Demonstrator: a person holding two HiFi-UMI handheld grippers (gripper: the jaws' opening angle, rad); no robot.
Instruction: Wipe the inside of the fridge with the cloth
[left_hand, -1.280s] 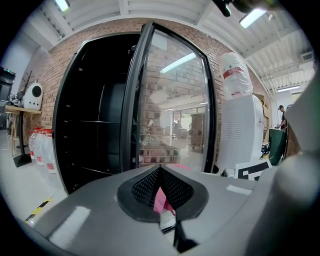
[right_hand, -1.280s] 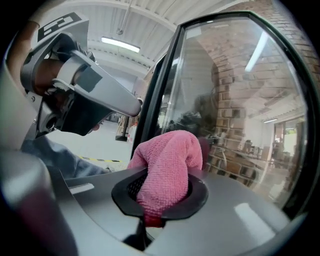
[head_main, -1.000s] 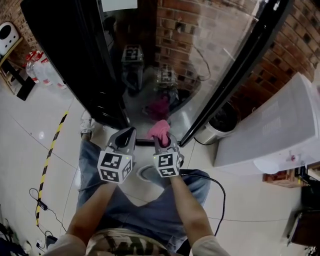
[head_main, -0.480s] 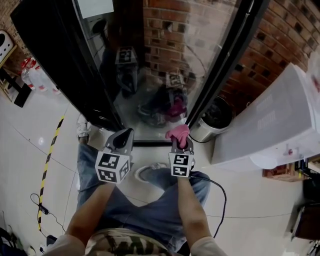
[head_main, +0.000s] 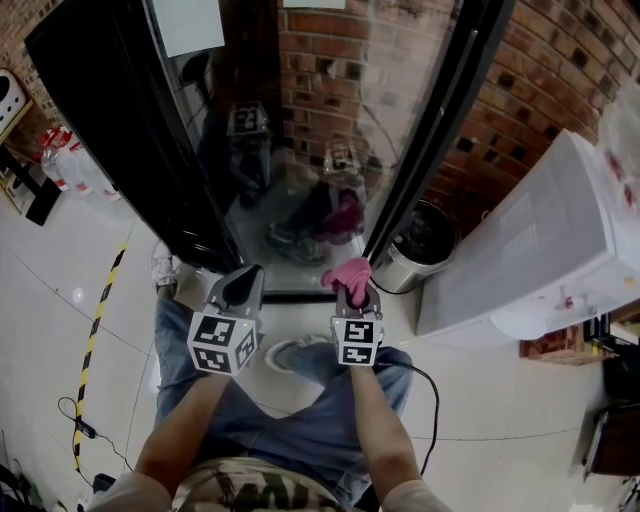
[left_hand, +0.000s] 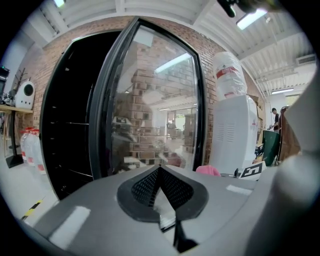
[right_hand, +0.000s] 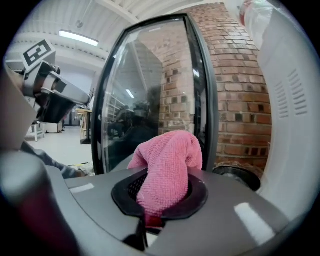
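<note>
Since the frame one second earlier, the right gripper (head_main: 352, 292) has shifted to the right along the foot of the glass door (head_main: 320, 150), and the gap to the left gripper (head_main: 247, 278) has widened. The left gripper has barely changed place.

Right gripper: its jaws are clenched on a pink cloth (head_main: 343, 270). The cloth bunches upward out of the jaws and folds over toward the door. In the head view it lies just in front of the door's lower right corner, outside the fridge (head_main: 110, 110), and its pink reflection shows in the glass above it.

Left gripper: its jaws are pressed together with nothing between them. They point toward the lower left part of the door, near the dark fridge body. In the left gripper view thin horizontal shelf lines cross that dark body to the left of the door frame.

Surroundings: a round bin (head_main: 415, 250) stands just right of the door frame, against the brick wall (head_main: 560, 90). A white water dispenser (head_main: 540, 250) stands farther right. On the pale floor (head_main: 60, 280), a strip of yellow and black tape (head_main: 97, 330) runs at the left, and clear bottles (head_main: 70, 165) stand beyond it. A black cable (head_main: 425, 400) trails from the right gripper past the person's knee.
</note>
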